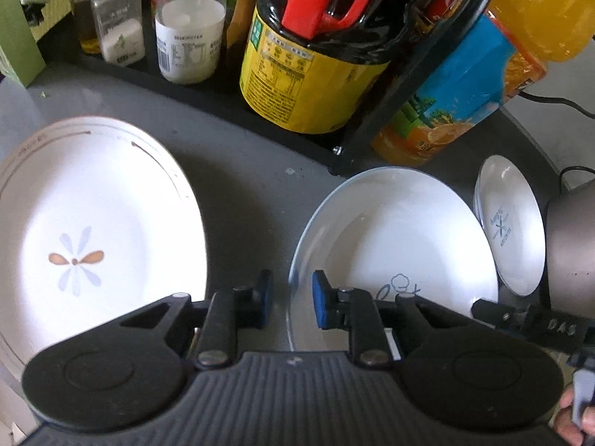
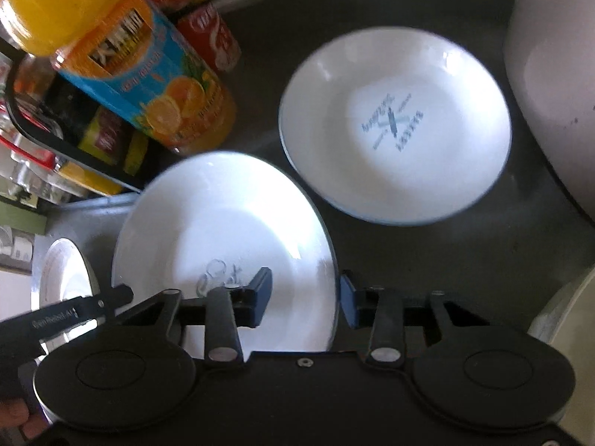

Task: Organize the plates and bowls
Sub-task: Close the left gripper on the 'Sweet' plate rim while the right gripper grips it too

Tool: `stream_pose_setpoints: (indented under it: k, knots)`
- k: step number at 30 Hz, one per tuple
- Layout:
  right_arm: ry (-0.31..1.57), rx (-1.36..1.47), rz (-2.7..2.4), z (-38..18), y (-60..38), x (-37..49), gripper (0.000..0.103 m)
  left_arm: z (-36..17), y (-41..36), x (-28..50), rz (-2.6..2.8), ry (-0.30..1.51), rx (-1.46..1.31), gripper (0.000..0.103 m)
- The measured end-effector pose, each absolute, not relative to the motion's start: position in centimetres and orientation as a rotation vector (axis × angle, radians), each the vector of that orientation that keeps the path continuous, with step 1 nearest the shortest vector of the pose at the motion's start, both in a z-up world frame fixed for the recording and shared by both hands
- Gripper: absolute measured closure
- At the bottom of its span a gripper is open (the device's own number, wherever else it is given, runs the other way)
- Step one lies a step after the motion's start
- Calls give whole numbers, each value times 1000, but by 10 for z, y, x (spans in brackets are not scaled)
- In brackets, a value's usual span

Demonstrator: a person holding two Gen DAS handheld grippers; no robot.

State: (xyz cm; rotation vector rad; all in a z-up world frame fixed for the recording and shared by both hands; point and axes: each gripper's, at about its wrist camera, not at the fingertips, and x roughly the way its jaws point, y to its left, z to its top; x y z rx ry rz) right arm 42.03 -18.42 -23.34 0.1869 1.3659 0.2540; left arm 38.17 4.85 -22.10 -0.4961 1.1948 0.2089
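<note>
Plates fill the left wrist view: we see a flower-patterned plate (image 1: 100, 230) lying flat on the grey counter (image 1: 238, 186) at the left, well apart from a white plate with a blue rim (image 1: 394, 245) in the middle, and a smaller bowl with blue print (image 1: 509, 223) just beside that plate at the right. Our left gripper (image 1: 292, 295) points down with its jaws a little apart, straddling the near left rim of the blue-rimmed plate; one blue pad (image 1: 319, 299) sits inside the rim and the other outside, and we cannot tell whether they press on it. Behind stand a dark bottle with a yellow label (image 1: 308, 74) in a black rack (image 1: 390, 111) and an orange juice bottle (image 1: 457, 100). From the right wrist view, our right gripper (image 2: 305, 299) straddles the right rim of the same plate (image 2: 223, 230), jaws apart with a visible gap on each side of the rim. The printed bowl (image 2: 394, 126) lies beyond on the counter, apart from the plate.
</note>
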Motion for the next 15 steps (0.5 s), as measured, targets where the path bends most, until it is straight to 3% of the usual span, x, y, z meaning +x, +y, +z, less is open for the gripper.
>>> stream_pose_setpoints:
  k: [3, 8, 12, 15]
  knots:
    - [1381, 227, 246, -241, -192, 425, 75, -227, 49, 384, 208, 1206, -525, 89]
    - [1410, 249, 237, -252, -200, 434, 75, -232, 50, 386, 220, 1204, -540, 89]
    - [1421, 287, 274, -261, -203, 437, 85, -236, 50, 387, 220, 1199, -564, 90]
    - [1411, 283, 276, -259, -202, 437, 86, -236, 53, 387, 208, 1200, -571, 91]
